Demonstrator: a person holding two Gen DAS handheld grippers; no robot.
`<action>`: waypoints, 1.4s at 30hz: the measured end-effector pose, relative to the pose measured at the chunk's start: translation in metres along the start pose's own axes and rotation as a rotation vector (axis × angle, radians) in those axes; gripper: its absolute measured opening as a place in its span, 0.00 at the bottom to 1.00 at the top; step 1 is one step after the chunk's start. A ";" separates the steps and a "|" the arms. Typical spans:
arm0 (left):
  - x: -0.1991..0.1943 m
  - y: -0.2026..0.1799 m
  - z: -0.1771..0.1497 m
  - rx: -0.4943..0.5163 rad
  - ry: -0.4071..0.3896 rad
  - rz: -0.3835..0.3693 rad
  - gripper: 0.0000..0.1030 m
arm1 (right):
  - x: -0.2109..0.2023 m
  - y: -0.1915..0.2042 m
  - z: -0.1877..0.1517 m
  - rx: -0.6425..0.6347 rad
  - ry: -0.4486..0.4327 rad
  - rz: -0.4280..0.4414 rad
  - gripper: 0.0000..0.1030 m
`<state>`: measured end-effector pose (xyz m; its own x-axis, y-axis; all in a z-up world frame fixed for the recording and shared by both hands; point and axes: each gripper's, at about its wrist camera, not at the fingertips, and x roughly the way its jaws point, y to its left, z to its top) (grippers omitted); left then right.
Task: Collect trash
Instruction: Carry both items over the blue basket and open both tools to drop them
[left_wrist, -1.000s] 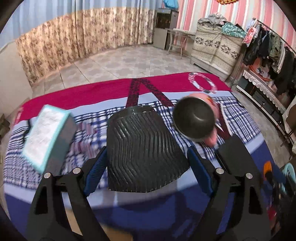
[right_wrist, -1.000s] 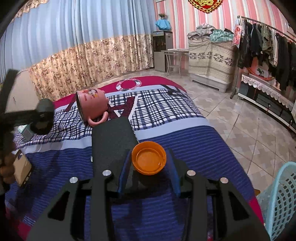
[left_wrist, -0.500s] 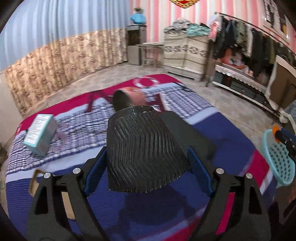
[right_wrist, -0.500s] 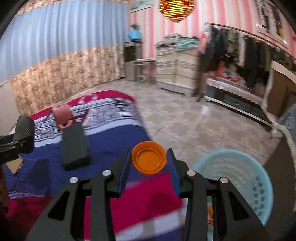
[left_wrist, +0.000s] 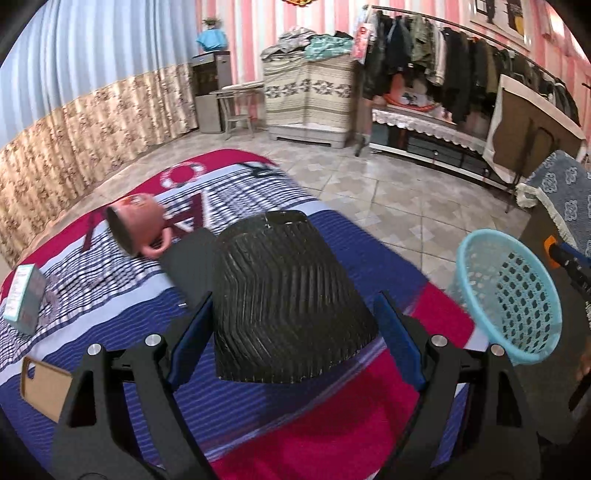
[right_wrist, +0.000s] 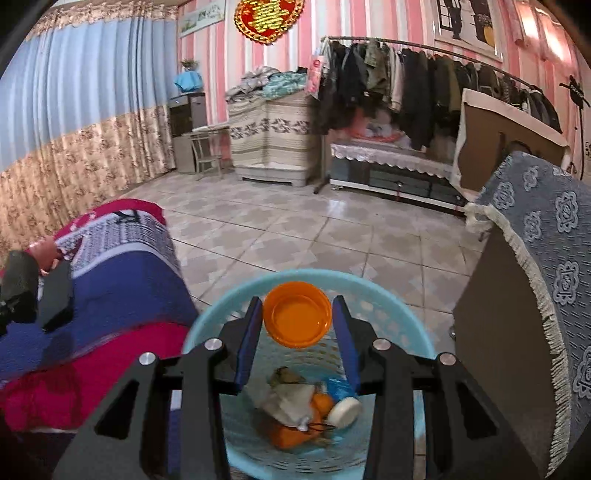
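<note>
orange lid (right_wrist: 297, 314), light-blue basket (right_wrist: 399, 314), black ribbed cup (left_wrist: 284, 306)

Ribbed matt black cup (left_wrist: 288, 306), glossy orange lid (right_wrist: 296, 314) (plastic)

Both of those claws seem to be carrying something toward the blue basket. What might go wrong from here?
The orange lid sits between the right gripper's jaws above the basket; let go off-centre, it may clip the rim and roll across the tiles. The black ribbed cup in the left gripper is bulky, and the basket stands close beside the bed, so it could nudge or tip it.
</note>
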<state>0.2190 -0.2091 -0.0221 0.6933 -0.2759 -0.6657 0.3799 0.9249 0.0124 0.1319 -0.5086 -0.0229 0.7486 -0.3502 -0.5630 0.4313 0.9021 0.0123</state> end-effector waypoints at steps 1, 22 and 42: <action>0.002 -0.008 0.002 0.002 -0.002 -0.008 0.80 | 0.002 -0.002 -0.001 0.001 0.003 -0.004 0.38; 0.060 -0.214 0.017 0.239 -0.021 -0.215 0.81 | 0.016 -0.089 -0.013 0.175 -0.003 -0.108 0.38; 0.054 -0.176 0.025 0.175 -0.045 -0.134 0.95 | 0.025 -0.092 -0.014 0.176 0.014 -0.112 0.38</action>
<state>0.2051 -0.3936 -0.0414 0.6549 -0.4081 -0.6360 0.5682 0.8208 0.0584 0.1037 -0.5971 -0.0500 0.6845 -0.4413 -0.5802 0.5939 0.7992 0.0927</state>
